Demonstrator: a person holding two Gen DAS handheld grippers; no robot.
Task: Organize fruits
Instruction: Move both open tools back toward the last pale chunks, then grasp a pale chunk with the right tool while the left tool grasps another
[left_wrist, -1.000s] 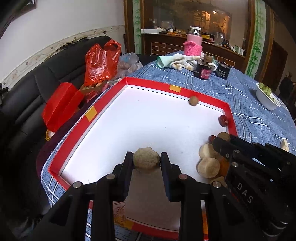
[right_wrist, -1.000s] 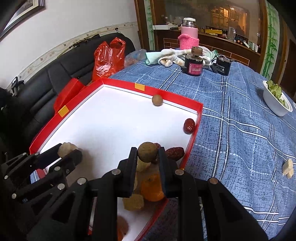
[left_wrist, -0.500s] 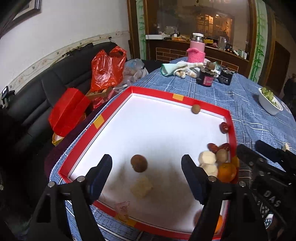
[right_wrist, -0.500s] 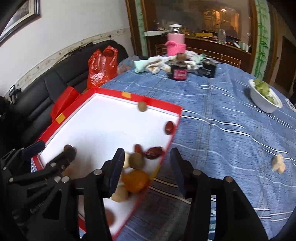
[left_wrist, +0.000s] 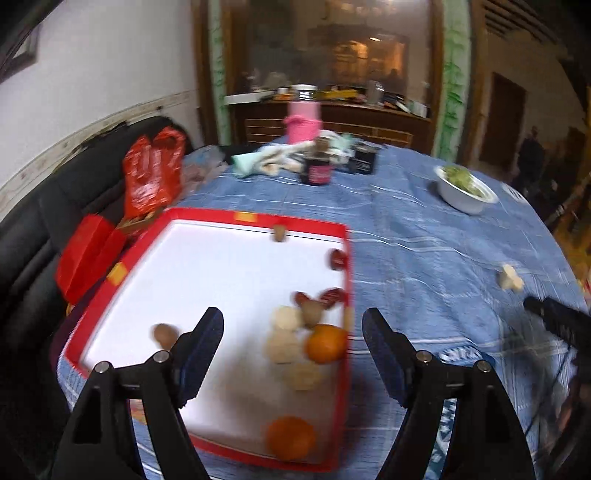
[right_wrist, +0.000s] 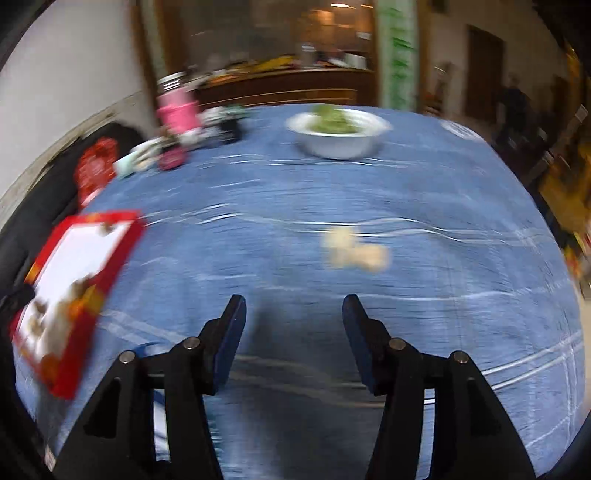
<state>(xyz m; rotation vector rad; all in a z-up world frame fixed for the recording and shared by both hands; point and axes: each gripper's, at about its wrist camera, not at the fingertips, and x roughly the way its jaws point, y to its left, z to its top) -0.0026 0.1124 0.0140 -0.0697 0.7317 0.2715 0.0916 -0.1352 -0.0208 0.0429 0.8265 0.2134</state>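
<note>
Red-rimmed tray (left_wrist: 255, 218) on the blue-clothed desk (left_wrist: 424, 258): white floor, fruits gathered along its right side, among them an orange (left_wrist: 325, 342), a second orange (left_wrist: 291, 438) at the near edge, pale round pieces (left_wrist: 286, 317), red dates (left_wrist: 330, 295), and one brown fruit (left_wrist: 164, 334) lying apart near the left. Left gripper (left_wrist: 292, 343): held above the tray's near right part, fingers set wide with their jaws having just been opening, nothing between them. Right gripper (right_wrist: 293, 332): carried out over bare cloth, well clear of the tray (right_wrist: 92, 258); jaws just opened to a moderate gap, empty. A pale fruit piece (right_wrist: 356, 251) lies alone on the cloth ahead of the right fingers, outside the tray. Step judged in hand: both releases done, a stray piece being fetched. Next move judged to call for lowering the right gripper over the pale piece, closing on it gently, and carrying it back to the tray. Frames are motion-blurred; finer identities cannot be told.
</note>
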